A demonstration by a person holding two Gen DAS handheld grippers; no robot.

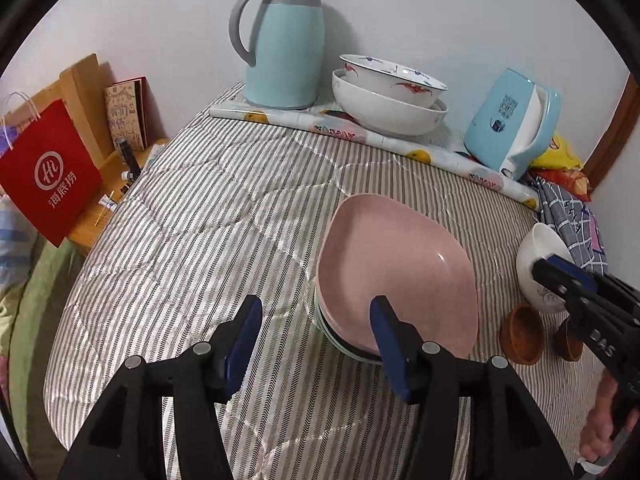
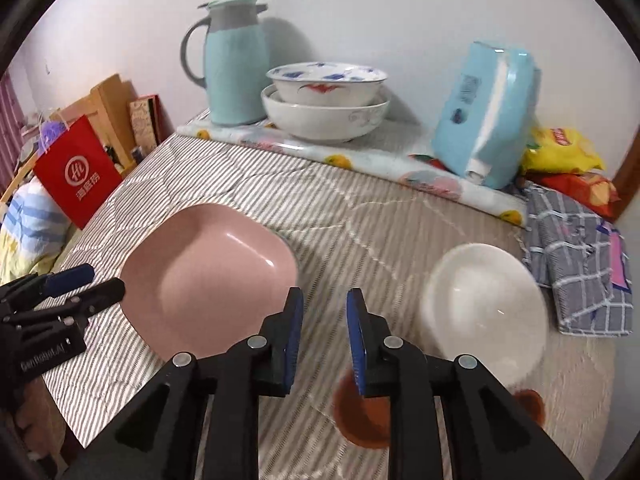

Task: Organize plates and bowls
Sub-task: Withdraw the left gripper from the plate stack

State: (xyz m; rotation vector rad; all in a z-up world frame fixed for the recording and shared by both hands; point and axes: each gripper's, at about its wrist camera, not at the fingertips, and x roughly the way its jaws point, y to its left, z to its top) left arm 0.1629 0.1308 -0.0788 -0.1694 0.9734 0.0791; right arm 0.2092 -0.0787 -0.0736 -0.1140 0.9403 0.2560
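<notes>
Left gripper [image 1: 316, 320] spread wide, nothing held, one finger over the near rim of the pink square plate [image 1: 396, 276] (topping a small stack on the striped quilt [image 1: 180, 240]). Right gripper [image 2: 323, 334] parted by a narrow gap, empty, hanging above a small brown bowl [image 2: 362, 420]. Just right of that, white bowl [image 2: 486, 316]. Way back by the wall: two nested big bowls [image 2: 326, 104] beside the teal jug [image 2: 234, 64].

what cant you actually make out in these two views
- Plates under the pink plate: left wrist view shows only thin edges, count unclear.
- Second brown bowl: right wrist view, mostly behind the right gripper; the first brown bowl is motion-blurred.
- White bowl: blurred, pattern unreadable.
- Snack bags: print too small.
</notes>
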